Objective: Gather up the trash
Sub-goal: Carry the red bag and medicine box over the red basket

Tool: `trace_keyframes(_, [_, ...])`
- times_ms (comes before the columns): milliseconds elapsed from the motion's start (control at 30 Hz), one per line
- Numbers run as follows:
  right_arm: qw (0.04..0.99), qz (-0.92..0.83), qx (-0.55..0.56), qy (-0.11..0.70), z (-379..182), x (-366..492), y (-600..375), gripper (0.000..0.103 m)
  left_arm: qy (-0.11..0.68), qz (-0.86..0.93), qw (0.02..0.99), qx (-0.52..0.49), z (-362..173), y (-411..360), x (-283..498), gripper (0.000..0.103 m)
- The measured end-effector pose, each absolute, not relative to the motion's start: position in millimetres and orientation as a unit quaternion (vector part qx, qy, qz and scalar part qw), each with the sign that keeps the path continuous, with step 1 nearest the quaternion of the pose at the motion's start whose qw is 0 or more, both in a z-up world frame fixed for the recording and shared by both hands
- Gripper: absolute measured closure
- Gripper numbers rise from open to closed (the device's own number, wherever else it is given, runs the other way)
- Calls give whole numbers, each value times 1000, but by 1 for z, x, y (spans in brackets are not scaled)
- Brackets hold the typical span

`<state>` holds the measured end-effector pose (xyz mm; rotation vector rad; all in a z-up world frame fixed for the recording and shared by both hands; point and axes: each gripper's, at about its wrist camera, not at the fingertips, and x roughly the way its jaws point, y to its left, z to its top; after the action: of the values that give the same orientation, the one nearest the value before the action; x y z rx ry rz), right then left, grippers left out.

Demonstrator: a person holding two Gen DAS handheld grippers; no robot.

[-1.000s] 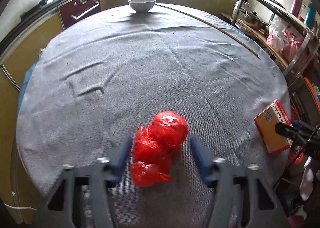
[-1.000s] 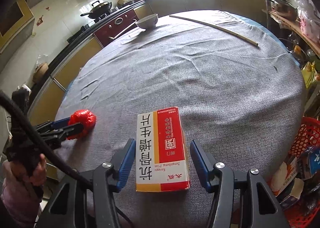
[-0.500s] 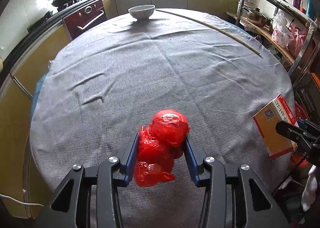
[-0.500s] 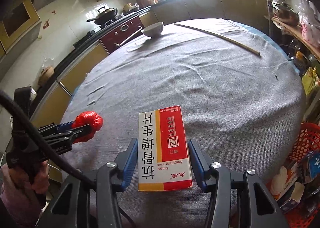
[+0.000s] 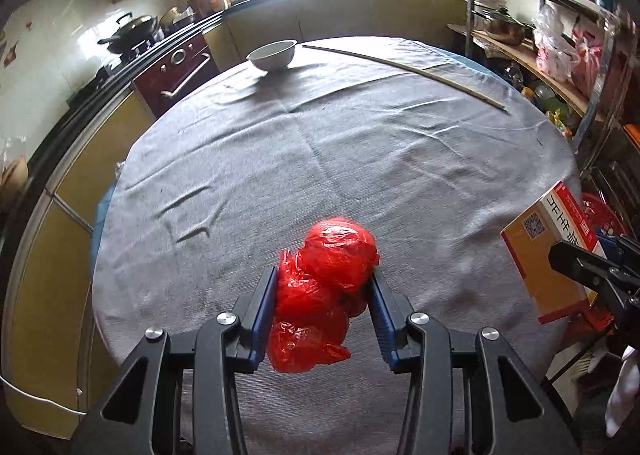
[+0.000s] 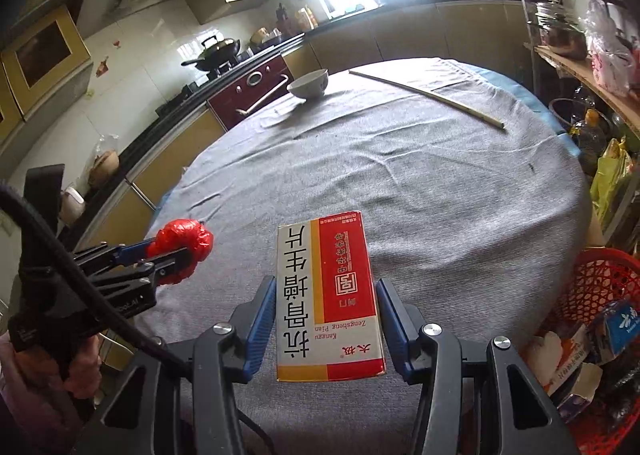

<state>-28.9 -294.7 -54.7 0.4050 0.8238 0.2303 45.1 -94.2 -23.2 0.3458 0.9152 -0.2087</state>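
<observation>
The left gripper's point(image 5: 323, 295) blue-padded fingers point(image 5: 264, 307) are clamped on a crumpled red plastic bag point(image 5: 324, 287), its pads pressing into both sides, and the bag hangs clear above the grey cloth-covered round desk point(image 5: 320, 159). The right gripper's point(image 6: 326, 319) fingers point(image 6: 260, 315) are clamped on the long sides of a flat red, white and orange cardboard medicine box point(image 6: 326, 295), which also appears lifted off the cloth; the left wrist view shows it tilted in the air at the desk's right edge.

Both pieces of trash seem picked up, so the step in hand is carrying them to a bin. A red plastic mesh basket point(image 6: 600, 287) already holding wrappers sits just beyond the desk's right edge and looks like the likely target. The next move probably calls for swinging each load over it, the box first as it is nearer, and parting the fingers only once above the rim. Farther off, a white ceramic bowl point(image 5: 273, 55) and a long thin wooden stick point(image 5: 404, 71) lie on the desk.
</observation>
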Motion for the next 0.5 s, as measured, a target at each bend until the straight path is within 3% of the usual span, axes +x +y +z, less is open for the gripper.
trace_keyframes(500, [895,61,243,369,-47,-71,-358,50,437,-172,863,187,-7,-158,32,57])
